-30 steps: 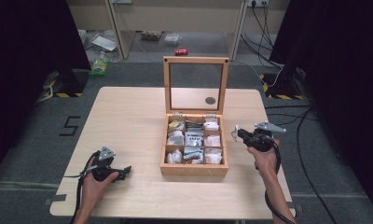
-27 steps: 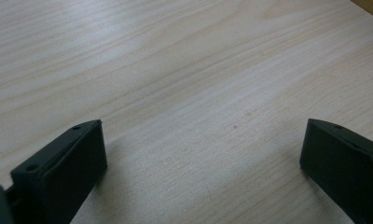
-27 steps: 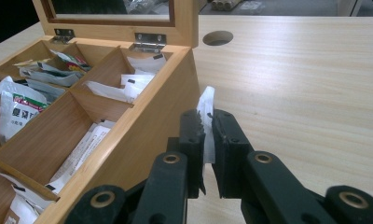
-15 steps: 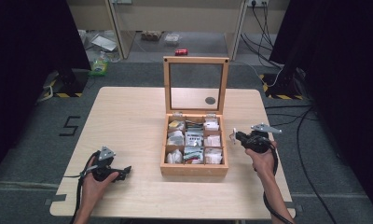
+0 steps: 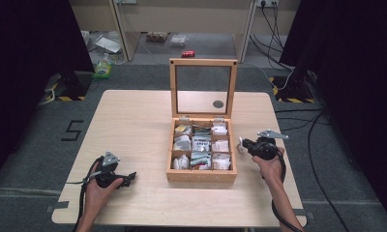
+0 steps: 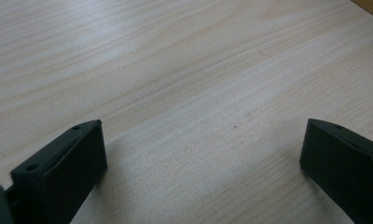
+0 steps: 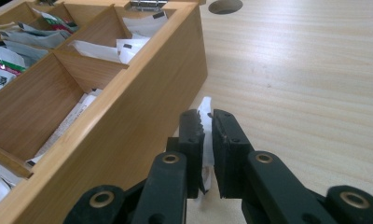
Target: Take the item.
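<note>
White paper sachet (image 7: pixel 204 122): one item, thin, serrated top edge, pinched upright between the nearly closed jaws of the right gripper (image 7: pixel 204 127), just outside the right wall of the wooden compartment box (image 5: pixel 201 175). Change noted: across the last second the right gripper (image 5: pixel 243 145) has drifted slightly inward and lower toward the box wall, sachet clamped throughout; left gripper (image 5: pixel 128 178) unchanged, resting on the table (image 5: pixel 133 116) at the near left, jaws wide apart with bare wood between them. Box: glass-paned lid (image 5: pixel 203 88) standing open, nine compartments stocked with assorted packets. The nearest right-hand compartment (image 7: pixel 44 105), seen from the right gripper view, holds only a few flat packets. Assessment: the sachet appears in transit, probably bound for a right-column compartment; it needs lifting over the wall before release. Risk: the flimsy paper may fold or catch on the rim.
</note>
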